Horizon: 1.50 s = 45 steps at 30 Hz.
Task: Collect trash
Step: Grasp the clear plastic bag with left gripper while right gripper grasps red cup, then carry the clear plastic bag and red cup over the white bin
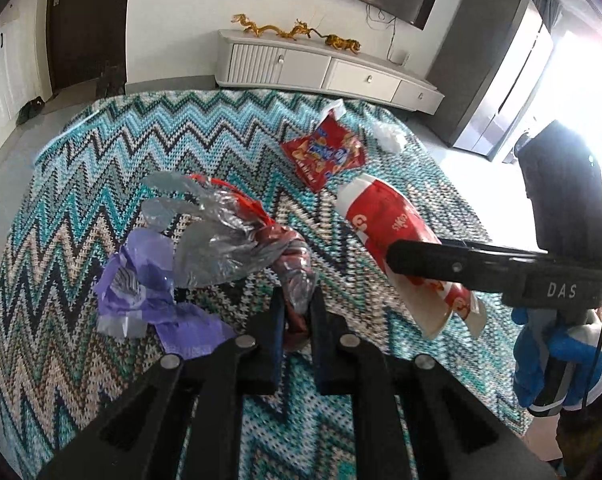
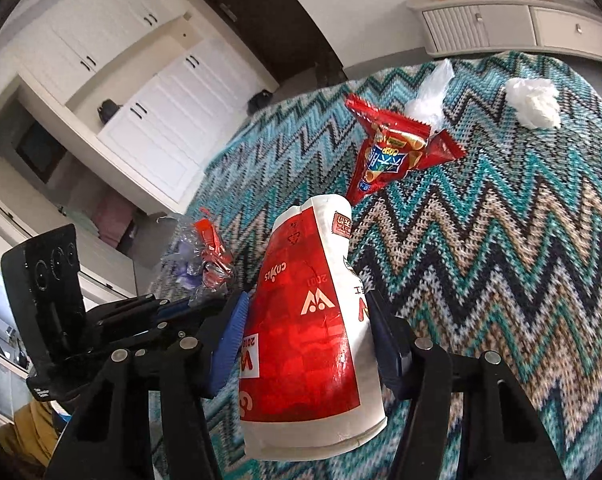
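Observation:
My left gripper (image 1: pixel 297 312) is shut on a bunch of crumpled wrappers (image 1: pixel 221 248), clear, red and purple plastic, lifted off the zigzag blanket (image 1: pixel 141 152). In the right wrist view that same bunch of wrappers (image 2: pixel 207 256) hangs at the left. My right gripper (image 2: pixel 305 320) is shut on a squashed red and white paper cup (image 2: pixel 309 320), pads pressing both its sides. From the left wrist view the paper cup (image 1: pixel 389 220) shows under the right gripper's fingers (image 1: pixel 441 264). A red snack bag (image 1: pixel 323 152) (image 2: pixel 393 148) lies further back on the blanket.
A white crumpled tissue (image 1: pixel 389 136) (image 2: pixel 535 102) and a clear plastic bag (image 2: pixel 431 96) lie near the blanket's far edge. Beyond stand a low white cabinet (image 1: pixel 321 68) with gold figurines, a dark door (image 1: pixel 87 24) and white cupboards (image 2: pixel 121 80). A blue-gloved hand (image 1: pixel 541 360) holds the right gripper.

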Each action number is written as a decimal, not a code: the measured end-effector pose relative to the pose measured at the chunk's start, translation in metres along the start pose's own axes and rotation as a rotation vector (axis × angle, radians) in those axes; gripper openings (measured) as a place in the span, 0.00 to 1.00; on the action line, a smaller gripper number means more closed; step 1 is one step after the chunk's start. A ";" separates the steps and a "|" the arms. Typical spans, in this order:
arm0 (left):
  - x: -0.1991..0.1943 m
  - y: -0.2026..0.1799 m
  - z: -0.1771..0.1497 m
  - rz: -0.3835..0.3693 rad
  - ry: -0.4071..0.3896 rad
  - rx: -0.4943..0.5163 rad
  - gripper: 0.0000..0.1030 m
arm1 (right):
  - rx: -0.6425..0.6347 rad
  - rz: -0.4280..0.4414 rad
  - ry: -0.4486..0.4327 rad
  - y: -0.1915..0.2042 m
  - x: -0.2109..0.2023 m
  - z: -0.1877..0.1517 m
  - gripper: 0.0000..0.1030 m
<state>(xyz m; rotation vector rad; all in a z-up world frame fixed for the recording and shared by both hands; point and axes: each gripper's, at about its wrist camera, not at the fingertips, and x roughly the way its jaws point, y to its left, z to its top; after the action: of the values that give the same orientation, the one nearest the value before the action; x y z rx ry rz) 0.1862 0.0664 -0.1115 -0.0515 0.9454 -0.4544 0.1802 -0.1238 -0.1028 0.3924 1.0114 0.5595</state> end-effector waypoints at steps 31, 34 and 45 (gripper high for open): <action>-0.124 -0.180 0.005 -0.092 -0.192 0.271 0.10 | 0.065 -0.035 -0.483 -0.018 -0.257 -0.071 0.57; -0.110 -0.215 0.008 -0.125 -0.171 0.322 0.10 | 0.110 -0.110 -0.536 -0.047 -0.291 -0.089 0.57; -0.016 -0.363 0.001 -0.259 -0.009 0.516 0.10 | 0.357 -0.327 -0.602 -0.176 -0.355 -0.168 0.57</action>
<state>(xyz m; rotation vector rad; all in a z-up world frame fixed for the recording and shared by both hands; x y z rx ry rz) 0.0509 -0.2555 -0.0124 0.2946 0.7918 -0.9257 -0.0678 -0.4699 -0.0393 0.6491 0.5662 -0.0496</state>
